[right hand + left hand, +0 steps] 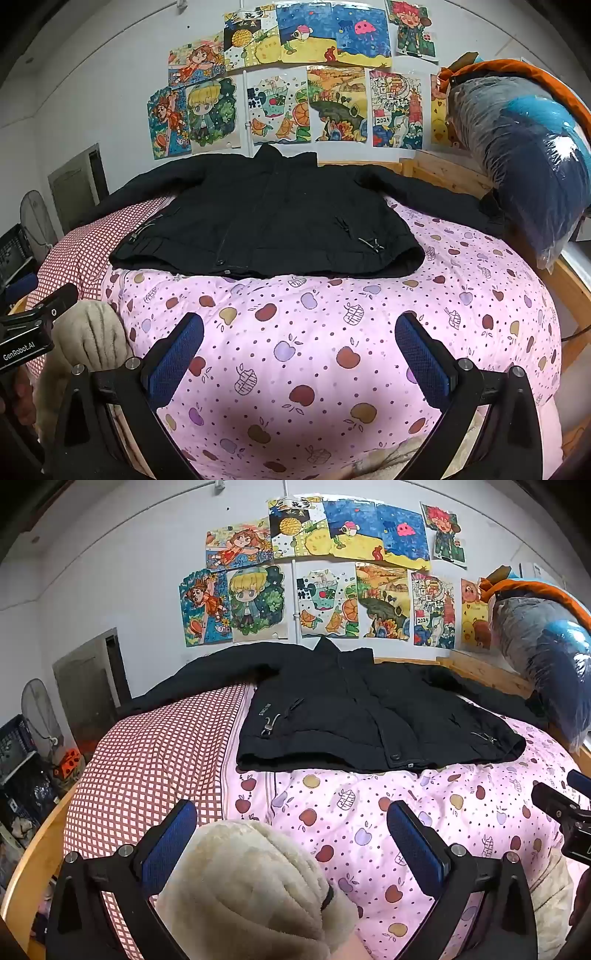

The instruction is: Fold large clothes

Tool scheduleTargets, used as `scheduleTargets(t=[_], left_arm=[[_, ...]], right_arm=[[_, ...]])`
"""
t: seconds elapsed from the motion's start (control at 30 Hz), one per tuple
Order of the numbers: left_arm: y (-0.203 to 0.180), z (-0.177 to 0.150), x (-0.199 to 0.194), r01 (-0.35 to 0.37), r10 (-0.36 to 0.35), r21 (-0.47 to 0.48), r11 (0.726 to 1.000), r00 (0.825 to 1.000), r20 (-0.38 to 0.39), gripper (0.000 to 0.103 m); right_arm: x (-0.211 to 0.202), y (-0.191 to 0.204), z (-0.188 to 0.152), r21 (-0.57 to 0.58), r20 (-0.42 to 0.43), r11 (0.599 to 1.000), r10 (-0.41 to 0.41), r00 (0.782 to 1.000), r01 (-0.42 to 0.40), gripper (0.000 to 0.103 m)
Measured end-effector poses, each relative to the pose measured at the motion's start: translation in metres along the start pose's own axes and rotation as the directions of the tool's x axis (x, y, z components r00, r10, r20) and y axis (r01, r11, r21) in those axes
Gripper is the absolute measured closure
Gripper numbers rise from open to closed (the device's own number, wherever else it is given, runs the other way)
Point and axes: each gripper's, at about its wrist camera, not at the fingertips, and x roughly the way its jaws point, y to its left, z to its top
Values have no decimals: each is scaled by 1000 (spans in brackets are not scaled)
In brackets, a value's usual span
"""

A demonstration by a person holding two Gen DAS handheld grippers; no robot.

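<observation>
A black padded jacket [351,716] [266,221] lies flat on the bed, front up, collar toward the wall and both sleeves spread sideways. Its hem faces me. My left gripper [291,834] stands open well short of the hem, over the pink quilt [369,830]. Between and below its blue pads lies a cream fleece lump [243,878], which the pads do not press. My right gripper [299,350] is open too, over the pink apple-print quilt [332,332], with nothing between its fingers. The left gripper's body [29,332] shows at the left edge of the right wrist view.
A red-checked cover [147,760] lies left of the quilt. A plastic-wrapped blue and orange bundle [524,147] sits at the right on the wooden bed frame [443,173]. Drawings [332,572] hang on the wall. A fan [37,709] and crates [14,746] stand at the far left.
</observation>
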Motion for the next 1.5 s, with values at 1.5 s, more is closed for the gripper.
scheduleTargets(t=[1.5], left_arm=[[1,-4,2,-2,2,0,1000,1000,-3,0]], right_arm=[[12,4,-1,6,-6,1000,4,1000,-4,1]])
